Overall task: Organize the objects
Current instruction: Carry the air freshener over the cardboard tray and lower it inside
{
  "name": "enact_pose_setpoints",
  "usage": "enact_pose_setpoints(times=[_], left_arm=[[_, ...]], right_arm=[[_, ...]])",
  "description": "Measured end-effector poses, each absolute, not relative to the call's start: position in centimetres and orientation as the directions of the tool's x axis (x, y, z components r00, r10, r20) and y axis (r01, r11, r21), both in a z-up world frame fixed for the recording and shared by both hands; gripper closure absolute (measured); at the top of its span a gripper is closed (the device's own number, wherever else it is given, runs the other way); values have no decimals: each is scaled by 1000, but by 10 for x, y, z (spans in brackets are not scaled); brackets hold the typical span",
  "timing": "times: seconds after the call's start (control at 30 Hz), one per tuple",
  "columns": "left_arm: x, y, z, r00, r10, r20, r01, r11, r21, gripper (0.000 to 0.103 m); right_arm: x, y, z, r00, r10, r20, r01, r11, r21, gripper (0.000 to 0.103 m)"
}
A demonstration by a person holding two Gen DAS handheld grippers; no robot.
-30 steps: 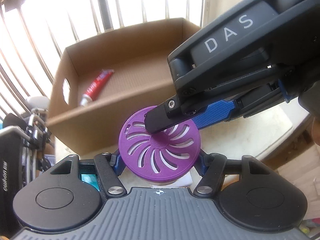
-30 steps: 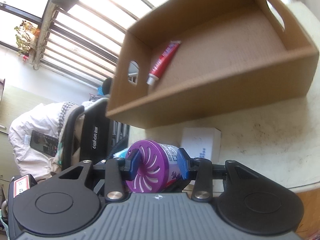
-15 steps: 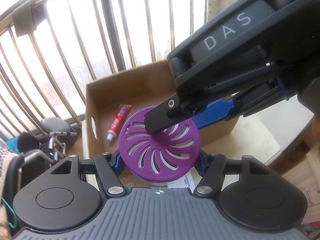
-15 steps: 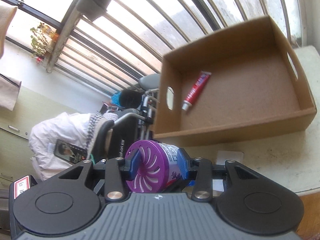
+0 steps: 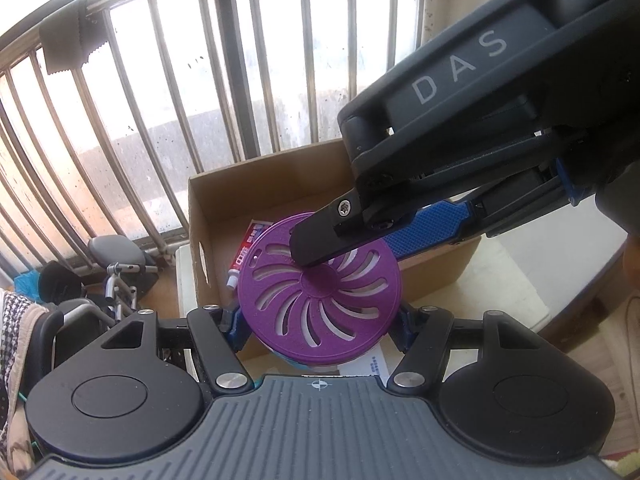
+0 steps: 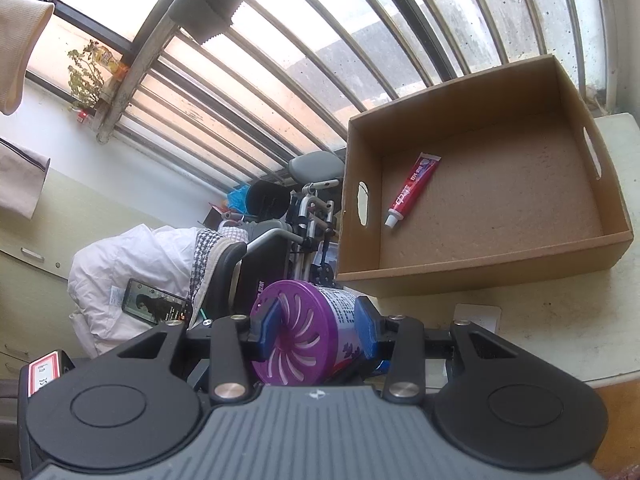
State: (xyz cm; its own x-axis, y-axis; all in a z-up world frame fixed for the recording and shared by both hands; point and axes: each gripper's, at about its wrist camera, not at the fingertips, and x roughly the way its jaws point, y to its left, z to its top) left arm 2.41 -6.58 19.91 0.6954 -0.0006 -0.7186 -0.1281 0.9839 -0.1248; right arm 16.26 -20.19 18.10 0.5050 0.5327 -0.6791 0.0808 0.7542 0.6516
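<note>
Both tongs, left and right, pinch the purple can, on the near side of the box; box floor open beyond the toothpaste.

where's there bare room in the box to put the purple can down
Most of the cardboard box floor is bare: the whole stretch from the toothpaste tube across to the right wall with the handle slot, and the strip along the near wall. The only occupied part is by the left wall, where the tube lies. The purple canister is held by both grippers.
</note>
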Motion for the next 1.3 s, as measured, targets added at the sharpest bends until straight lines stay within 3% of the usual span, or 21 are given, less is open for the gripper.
enact_pose_setpoints(times=[0.63,1.3], left_arm=[[125,-32,190,649,78,-756,-219,972,-88,38],[267,-2,80,488,-10,-873,-145,985,-93,38]], right_arm=[[274,-240,166,419,625,-659,20,719,694,59],[397,-306,33,308,673,-673,198,646,737,59]])
